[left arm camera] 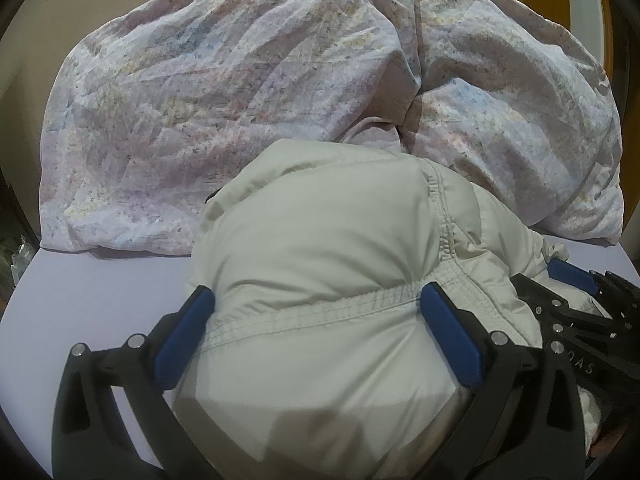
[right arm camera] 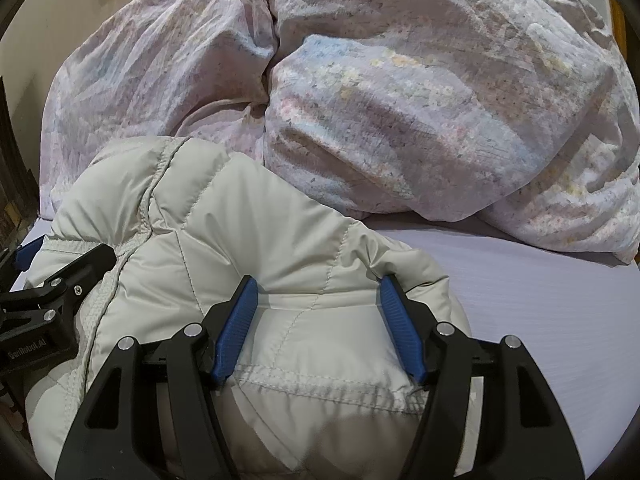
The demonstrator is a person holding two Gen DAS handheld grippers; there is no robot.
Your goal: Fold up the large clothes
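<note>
A puffy off-white quilted jacket (left arm camera: 332,248) lies bunched on the lilac bed sheet (left arm camera: 100,292). My left gripper (left arm camera: 316,300) has its blue pads wide apart with a thick fold of the jacket bulging between them. My right gripper (right arm camera: 318,286) is likewise spread around a padded fold of the same jacket (right arm camera: 224,216). The right gripper also shows at the right edge of the left wrist view (left arm camera: 576,300), and the left gripper at the left edge of the right wrist view (right arm camera: 48,296). The two grippers sit side by side, close together.
A big crumpled floral duvet (left arm camera: 248,92) is heaped just beyond the jacket, filling the far half of the bed; it also shows in the right wrist view (right arm camera: 420,100). Bare sheet (right arm camera: 540,320) lies to the right. A beige wall (right arm camera: 72,8) stands behind.
</note>
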